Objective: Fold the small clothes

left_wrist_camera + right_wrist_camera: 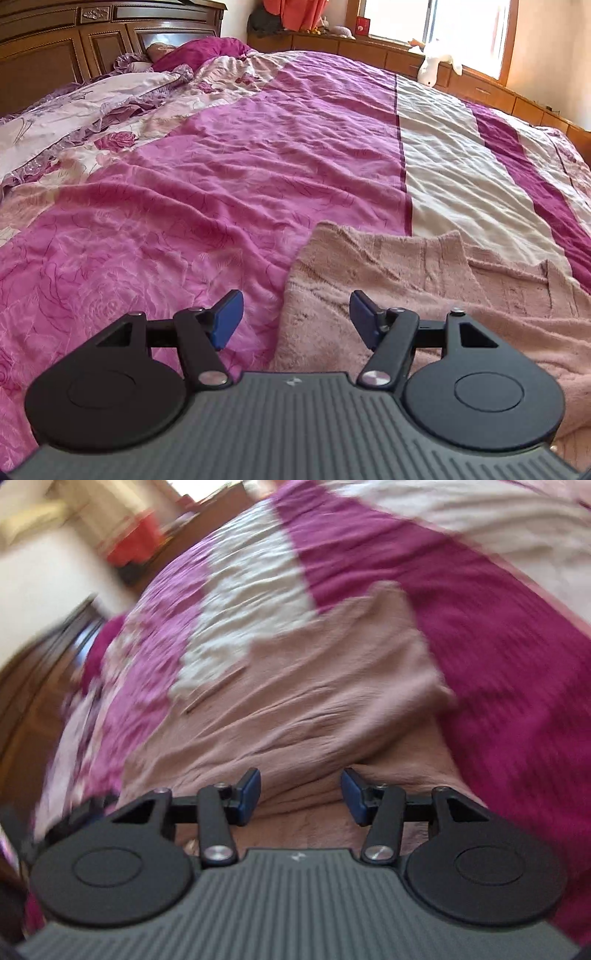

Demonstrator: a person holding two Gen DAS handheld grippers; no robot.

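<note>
A dusty-pink fuzzy garment (424, 288) lies spread on the bed with a fold along its far side. My left gripper (295, 319) hovers open over its left edge, blue pads (229, 317) apart, with nothing between them. In the right wrist view the same pink garment (314, 686) fills the middle, blurred by motion. My right gripper (300, 795) stands open just above the cloth, and no cloth is pinched between its blue pads (251, 794).
The bed cover (221, 166) has pink, cream and magenta stripes. Pillows (92, 99) and a wooden headboard (74, 40) sit at the far left. A white plush toy (436, 62) rests on the wooden ledge under the window.
</note>
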